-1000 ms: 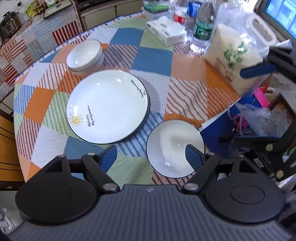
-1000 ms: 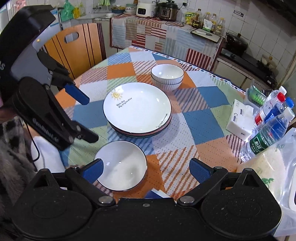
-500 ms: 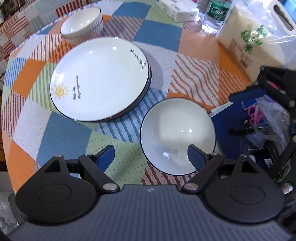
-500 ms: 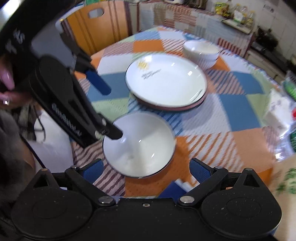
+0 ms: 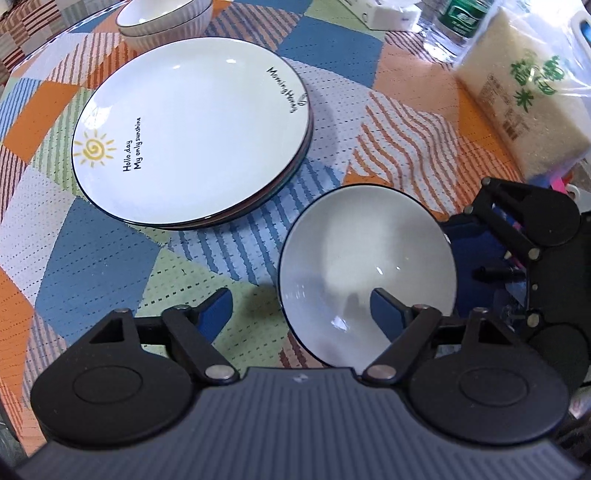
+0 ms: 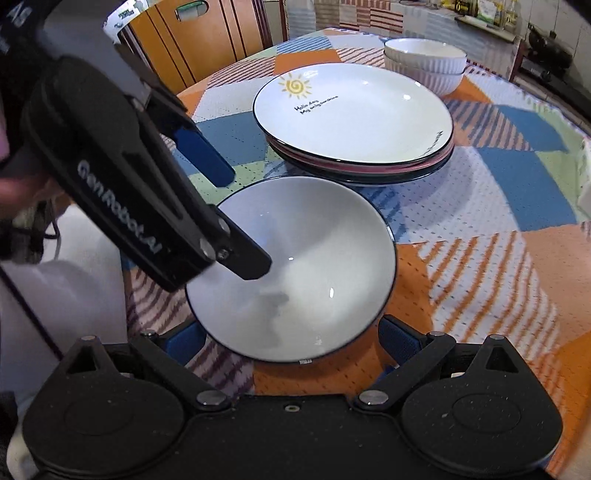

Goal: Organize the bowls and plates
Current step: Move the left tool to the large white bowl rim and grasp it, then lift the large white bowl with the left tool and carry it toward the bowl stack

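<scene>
White glazed loose bowl (image 5: 367,273), dark rim, sits alone on the patchwork worktop (image 5: 92,258) near its front edge, just beside the plate stack (image 5: 192,129) but not touching it afaict. It's upright and empty.

Progress, judging from layout: plates look done, with several nested in one stack, sun-print plate on top. Two ribbed bowls (image 6: 424,64) already nested behind the plates. The loose bowl is the one piece left, so prob most of the job is finished; remaining step likely = lift it and nest it onto the bowl stack at the far side.

Left tool (image 5: 299,310): wide open. In its own view, its right blue pad shows over the bowl's inside and its left pad over the cloth outside the rim, so the pads straddle the near-left wall. Right-wrist view shows the tool's tip low over the bowl interior; contact w/ glaze can't be confirmed. Nothing gripped.

Right tool (image 6: 291,341): also wide open, pads either side of the bowl's near rim, holding nothing. Touching or just short of the rim: can't tell.

Periphery: rice bag (image 5: 524,92) at worktop's right edge, water bottle (image 5: 461,22) and a white box (image 5: 388,14) beyond, wooden chair (image 6: 207,40) behind the far left side.
</scene>
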